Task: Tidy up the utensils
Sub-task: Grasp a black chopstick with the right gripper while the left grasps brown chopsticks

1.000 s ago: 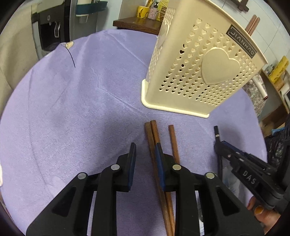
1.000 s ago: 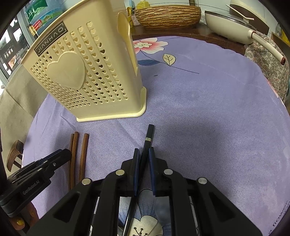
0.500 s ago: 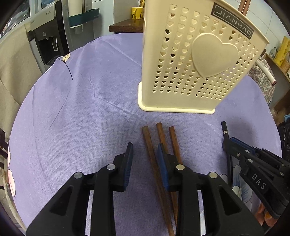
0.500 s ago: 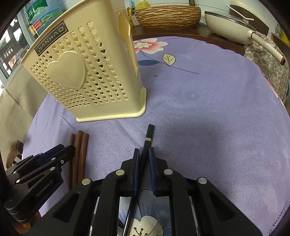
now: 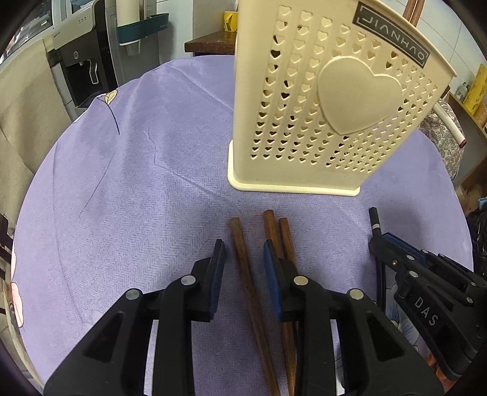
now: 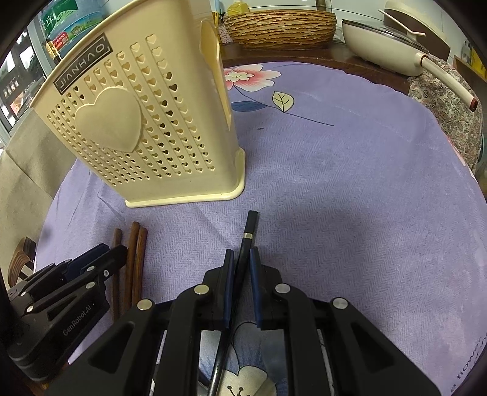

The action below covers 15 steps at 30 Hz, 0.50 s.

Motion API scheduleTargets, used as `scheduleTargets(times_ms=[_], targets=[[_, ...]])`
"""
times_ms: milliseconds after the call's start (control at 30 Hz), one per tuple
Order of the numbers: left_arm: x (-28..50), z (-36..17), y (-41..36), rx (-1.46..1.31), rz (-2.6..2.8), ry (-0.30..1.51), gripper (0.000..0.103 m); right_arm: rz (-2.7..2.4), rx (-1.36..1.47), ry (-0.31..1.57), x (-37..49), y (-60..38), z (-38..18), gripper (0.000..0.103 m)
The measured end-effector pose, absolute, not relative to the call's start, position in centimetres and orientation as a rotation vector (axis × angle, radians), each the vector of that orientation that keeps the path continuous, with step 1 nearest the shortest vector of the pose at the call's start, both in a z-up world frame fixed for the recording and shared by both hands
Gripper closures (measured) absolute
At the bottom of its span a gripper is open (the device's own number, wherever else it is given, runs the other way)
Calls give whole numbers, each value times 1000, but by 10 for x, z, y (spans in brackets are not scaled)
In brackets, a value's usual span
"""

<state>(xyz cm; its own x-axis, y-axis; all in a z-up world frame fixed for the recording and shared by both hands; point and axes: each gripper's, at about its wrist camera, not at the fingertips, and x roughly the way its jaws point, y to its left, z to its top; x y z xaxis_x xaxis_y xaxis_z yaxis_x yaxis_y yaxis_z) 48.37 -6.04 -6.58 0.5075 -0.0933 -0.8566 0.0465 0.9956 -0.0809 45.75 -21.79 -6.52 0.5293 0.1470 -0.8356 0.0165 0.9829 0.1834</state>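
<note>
A purple cloth point(image 6: 350, 189) with flowers is spread over the round table. A woven basket point(image 6: 280, 27) is seen at 12 o'clock in the right view. A cream pan point(image 6: 380, 45) is set at 1 o'clock, just beside it. A water machine point(image 5: 79, 58) is seen at 10 o'clock in the left view.

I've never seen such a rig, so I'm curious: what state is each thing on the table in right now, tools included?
Left tool: open, jaws just been closing, not yet pinching.
Brown chopstick: lying flat between the left tool's jaws.
Right tool: shut on the black chopstick.
Other two brown chopsticks: lying side by side, free.
Cream holder: upright on the cloth.
</note>
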Motion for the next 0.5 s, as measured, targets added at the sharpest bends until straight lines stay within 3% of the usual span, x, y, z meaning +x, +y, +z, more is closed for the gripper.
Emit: scheduleTargets(times_ms=[100,500], targets=[[484,-66,-62,-55,-77,1037,93,66,180,1011,460,-217,-65,93],[478,-59,-60,-104,-118,1004,95,140,286,994,456,-218,-62,95]])
